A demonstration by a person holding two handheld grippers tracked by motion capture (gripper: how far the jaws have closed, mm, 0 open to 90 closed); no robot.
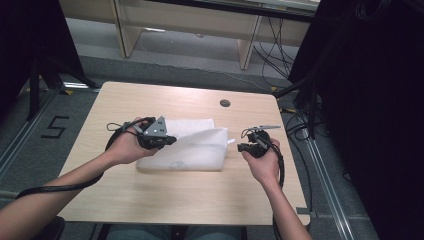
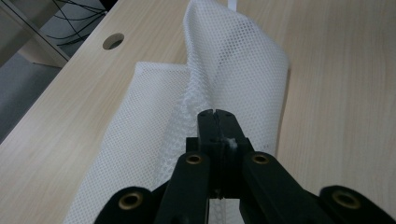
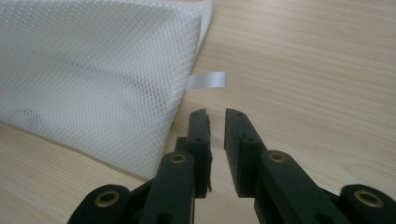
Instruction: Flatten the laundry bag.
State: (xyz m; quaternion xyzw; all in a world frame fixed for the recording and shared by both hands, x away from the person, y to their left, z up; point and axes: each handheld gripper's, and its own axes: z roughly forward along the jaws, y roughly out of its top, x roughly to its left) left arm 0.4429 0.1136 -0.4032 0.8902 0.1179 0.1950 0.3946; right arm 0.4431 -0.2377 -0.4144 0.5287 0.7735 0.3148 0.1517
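Mesh bag is pinched (lifted fold) by left gripper; right gripper, jaws slightly apart, holds nothing.

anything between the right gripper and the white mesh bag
Nothing but bare table. In the right gripper view the right gripper sits just off the edge of the mesh bag, near its small white tag, with wood showing between its slightly parted jaws.
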